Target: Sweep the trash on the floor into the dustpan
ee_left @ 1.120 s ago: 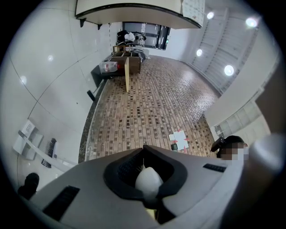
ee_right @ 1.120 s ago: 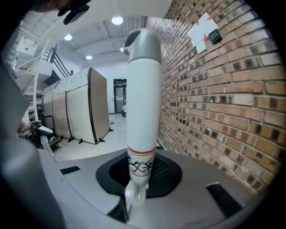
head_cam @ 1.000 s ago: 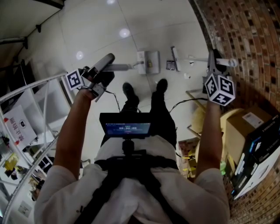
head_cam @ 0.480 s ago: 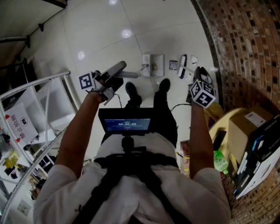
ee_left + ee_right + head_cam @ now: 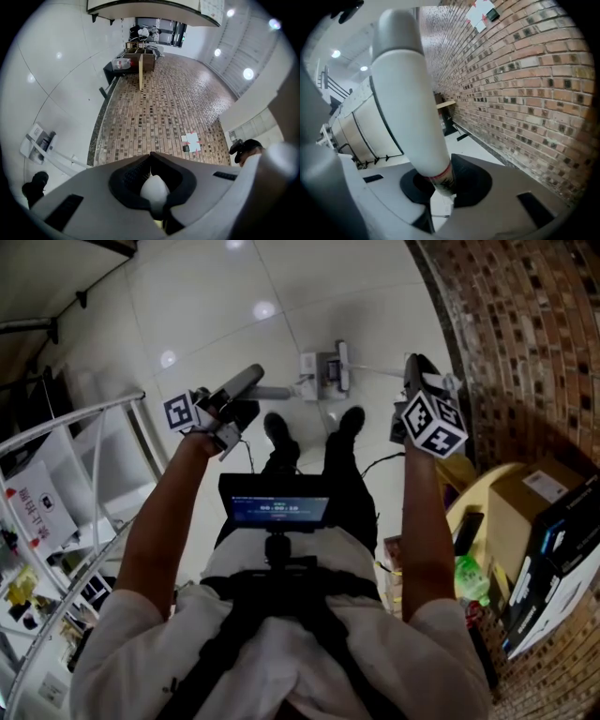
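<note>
In the head view a white dustpan [image 5: 317,376] stands on the pale tiled floor ahead of my shoes. Its grey handle [image 5: 277,390] runs back to my left gripper [image 5: 246,382], which is shut on it. In the left gripper view the handle's rounded white end [image 5: 154,190] sits between the shut jaws, and the dustpan [image 5: 40,139] shows low at the left. The broom head [image 5: 342,367] rests right beside the dustpan. My right gripper [image 5: 414,371] has the white broom handle [image 5: 410,93] between its jaws, which are closing on it. Trash is too small to make out.
A brick wall [image 5: 525,334] curves along the right. Cardboard boxes [image 5: 525,507] and a round yellow table [image 5: 469,493] stand at the right, near my right elbow. A white railed rack [image 5: 84,456] fills the left. My shoes [image 5: 277,432] stand just behind the dustpan.
The right gripper has come down and rolled, and the broom head has swung left across the floor up to the dustpan. The left gripper has sunk a little with the dustpan handle.
</note>
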The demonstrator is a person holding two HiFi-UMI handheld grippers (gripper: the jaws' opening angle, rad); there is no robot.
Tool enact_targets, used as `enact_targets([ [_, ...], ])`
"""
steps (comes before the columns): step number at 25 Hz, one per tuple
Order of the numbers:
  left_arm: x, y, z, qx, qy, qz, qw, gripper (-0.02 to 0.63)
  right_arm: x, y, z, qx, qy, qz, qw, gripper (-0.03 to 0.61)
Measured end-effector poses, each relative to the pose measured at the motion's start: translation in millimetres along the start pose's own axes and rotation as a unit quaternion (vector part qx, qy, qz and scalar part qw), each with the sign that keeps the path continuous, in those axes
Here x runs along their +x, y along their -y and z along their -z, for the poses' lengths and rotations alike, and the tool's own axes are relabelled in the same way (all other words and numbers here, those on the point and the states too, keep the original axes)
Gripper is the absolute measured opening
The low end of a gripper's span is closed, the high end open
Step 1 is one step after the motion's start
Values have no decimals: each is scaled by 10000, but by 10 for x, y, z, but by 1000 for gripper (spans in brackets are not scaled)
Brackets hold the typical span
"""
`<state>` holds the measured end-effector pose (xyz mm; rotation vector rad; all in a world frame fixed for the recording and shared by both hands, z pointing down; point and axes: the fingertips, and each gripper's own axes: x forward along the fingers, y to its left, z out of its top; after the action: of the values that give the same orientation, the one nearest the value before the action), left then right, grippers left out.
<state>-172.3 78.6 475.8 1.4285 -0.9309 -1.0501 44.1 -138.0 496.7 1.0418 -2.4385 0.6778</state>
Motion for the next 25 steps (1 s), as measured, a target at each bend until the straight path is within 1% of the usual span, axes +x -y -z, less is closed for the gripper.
enact_targets([
  [2,42,61,-25,60,94,103,9999,0,-52,-70,-129,-63,72,-324,9994,48],
  [4,95,159,-48,134,287,230,9992,0,-113,-38,-275,-108,147,-513,9985,43],
  [6,161,254,-44,263,407,326,9983,0,-161,78,-444,-127,239,-593,9979,43],
  [9,320,346,6,416,449,435,9972,0,-243,395,-731,-53,403,-557,9976,43],
  [11,433,352,32,425,538,458,9966,0,-304,678,-908,-7,499,-447,9978,43],
  [13,566,335,75,415,573,453,9965,0,-370,1005,-1056,9,581,-248,9980,42],
  [18,1064,298,202,432,403,507,9970,0,-583,1804,-1345,-143,750,315,9966,43],
  [20,1288,291,245,414,291,532,9973,0,-671,2077,-1481,-313,851,564,9943,43],
  [22,1498,264,295,387,181,512,9978,0,-723,2277,-1585,-585,925,734,9913,43],
  [25,1806,171,418,298,-29,407,9987,0,-715,2494,-1579,-1003,858,1017,9860,43],
])
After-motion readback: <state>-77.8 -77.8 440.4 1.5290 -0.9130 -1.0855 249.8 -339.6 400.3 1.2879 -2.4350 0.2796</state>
